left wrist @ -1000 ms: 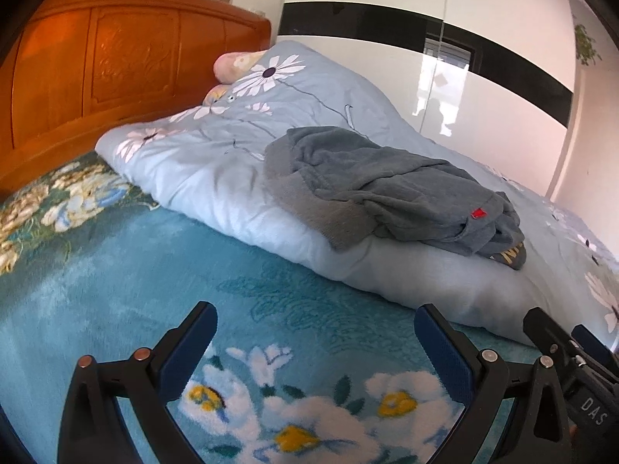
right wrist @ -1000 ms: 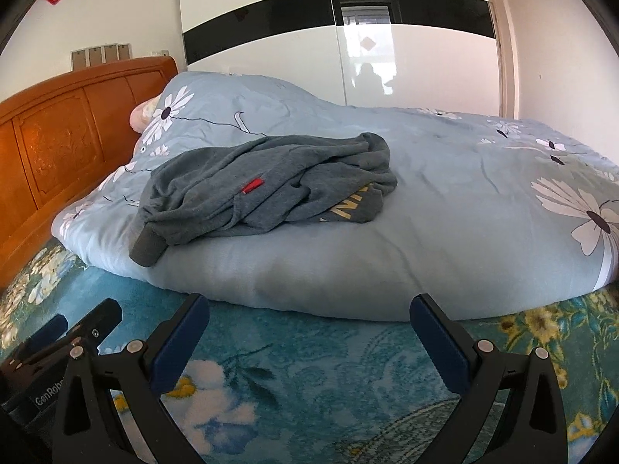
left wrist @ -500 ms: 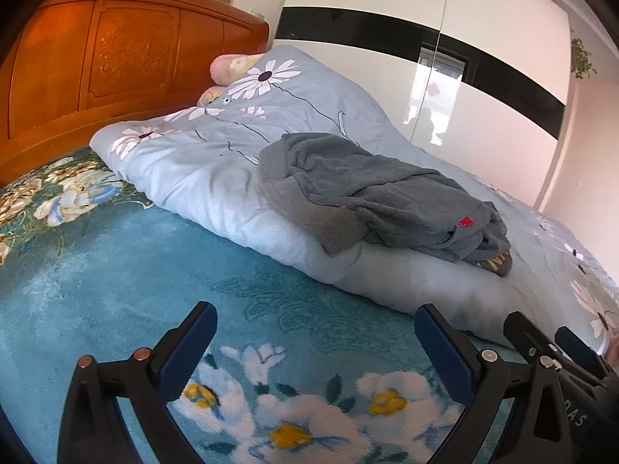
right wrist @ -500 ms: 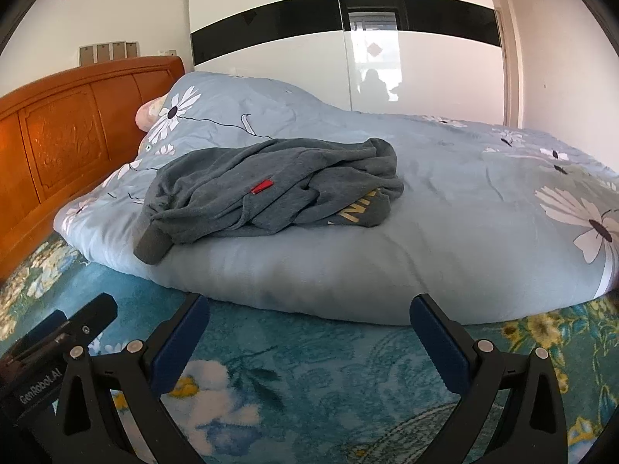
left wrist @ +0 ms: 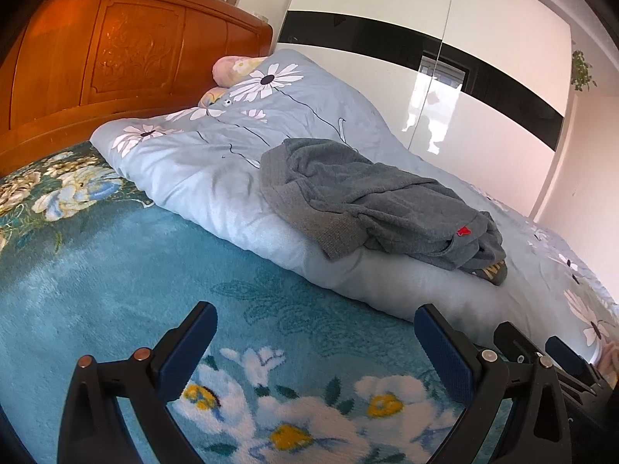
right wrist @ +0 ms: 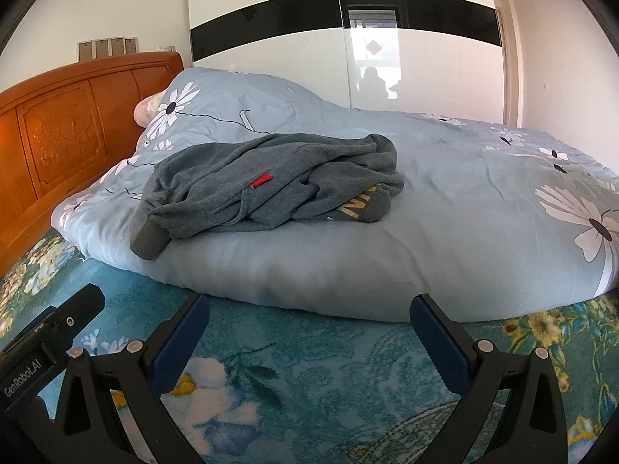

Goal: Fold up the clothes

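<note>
A crumpled grey sweater point(left wrist: 367, 201) with a small red tag and yellow lettering lies on top of a light blue flowered duvet point(left wrist: 232, 178). It also shows in the right wrist view point(right wrist: 271, 181), with a ribbed cuff hanging toward the duvet's near edge. My left gripper point(left wrist: 315, 340) is open and empty, low over the teal flowered bedspread point(left wrist: 116, 263), short of the sweater. My right gripper point(right wrist: 309, 332) is open and empty, also over the bedspread, in front of the duvet point(right wrist: 464, 212).
A carved wooden headboard point(left wrist: 96, 58) stands at the left. A pink pillow point(left wrist: 228, 69) peeks from behind the duvet. A glossy white wardrobe with a black band point(right wrist: 348, 38) stands behind the bed. The other gripper shows at the edge of each view.
Both grippers have drawn back and risen slightly, so the sweater and duvet sit a little farther off. Both stay open. The sweater has not moved.
</note>
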{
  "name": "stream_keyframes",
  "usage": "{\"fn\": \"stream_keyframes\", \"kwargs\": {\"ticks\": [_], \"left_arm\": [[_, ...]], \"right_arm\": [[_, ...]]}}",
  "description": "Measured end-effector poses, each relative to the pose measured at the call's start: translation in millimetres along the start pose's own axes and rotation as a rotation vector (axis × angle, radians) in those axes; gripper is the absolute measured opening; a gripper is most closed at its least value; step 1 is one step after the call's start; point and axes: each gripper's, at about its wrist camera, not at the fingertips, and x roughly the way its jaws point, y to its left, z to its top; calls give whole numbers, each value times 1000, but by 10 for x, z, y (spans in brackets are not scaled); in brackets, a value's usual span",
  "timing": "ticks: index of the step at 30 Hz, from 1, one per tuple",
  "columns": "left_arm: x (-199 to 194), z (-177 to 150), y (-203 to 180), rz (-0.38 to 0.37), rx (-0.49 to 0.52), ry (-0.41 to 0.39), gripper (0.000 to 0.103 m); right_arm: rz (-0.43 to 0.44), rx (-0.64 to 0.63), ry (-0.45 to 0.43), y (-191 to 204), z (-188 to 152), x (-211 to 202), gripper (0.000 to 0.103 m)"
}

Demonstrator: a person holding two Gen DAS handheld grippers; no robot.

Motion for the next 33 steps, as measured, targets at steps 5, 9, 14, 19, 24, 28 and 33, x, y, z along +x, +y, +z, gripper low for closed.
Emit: {"fn": "stream_keyframes", "kwargs": {"ticks": [5,9,14,19,24,28,33], "left_arm": [[1,-1,0,16,4,-2,103],[5,8,18,16,-4,-2,103],[133,53,-54,18,20,52,103],[329,205,-144,32,36,91,103],[549,436,-282,118,132,65,103],[731,559,-392,102,195,87,103],[930,479,-598,126,343,123,103]], "right_arm": [[-7,8,1,-20,1,6,103],[-2,6,-4,-19,4,-3,103],[-4,21,-7,-63,12,-6,103],[-2,85,4,-204,21,11,103],[3,106,7,-251,27,12,103],[12,93,12,-227,20,22,103],[20,100,26,-255,17,28,103]]}}
